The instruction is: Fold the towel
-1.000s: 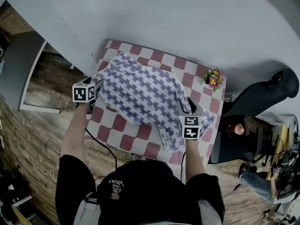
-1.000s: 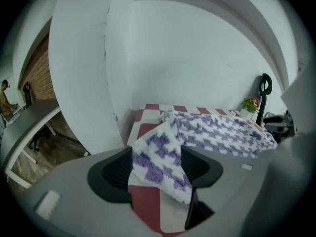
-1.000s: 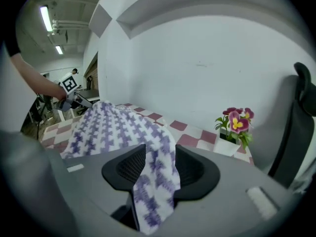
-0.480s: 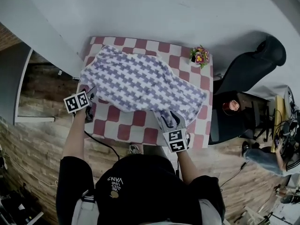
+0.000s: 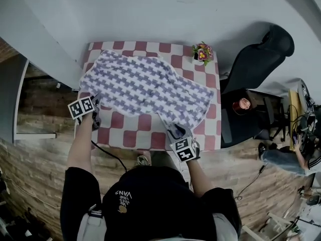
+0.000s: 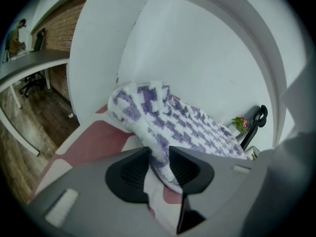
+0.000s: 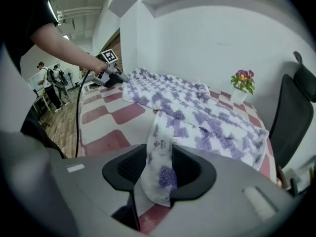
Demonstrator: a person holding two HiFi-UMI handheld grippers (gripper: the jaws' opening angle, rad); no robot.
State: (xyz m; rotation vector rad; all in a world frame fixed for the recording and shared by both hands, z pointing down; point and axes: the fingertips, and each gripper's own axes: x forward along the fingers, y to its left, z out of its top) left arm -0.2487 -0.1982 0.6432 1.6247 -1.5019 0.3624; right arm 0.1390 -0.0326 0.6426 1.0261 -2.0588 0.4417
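Observation:
A purple-and-white houndstooth towel (image 5: 145,87) lies spread across the red-and-white checked table (image 5: 134,138). My left gripper (image 5: 96,107) is at the towel's near left corner. In the left gripper view its jaws (image 6: 159,157) are closing and pinch a folded edge of the towel (image 6: 187,122) between both pads. My right gripper (image 5: 175,129) is at the near right corner, close to the table's front edge. It is shut (image 7: 159,167) on a towel corner (image 7: 197,112) that carries a white label (image 7: 165,143) and hangs down between the pads.
A small pot of flowers (image 5: 202,51) stands at the table's far right corner. A black chair (image 5: 256,59) is to the right of the table, with a red cup (image 5: 242,104) on a dark stand. A white wall runs behind; a black cable (image 5: 108,152) hangs off the near edge.
Both grippers have drawn back toward the table's near edge. The right one has pulled its corner out, so the towel lies wider and flatter. The left one now sits on the near left corner.

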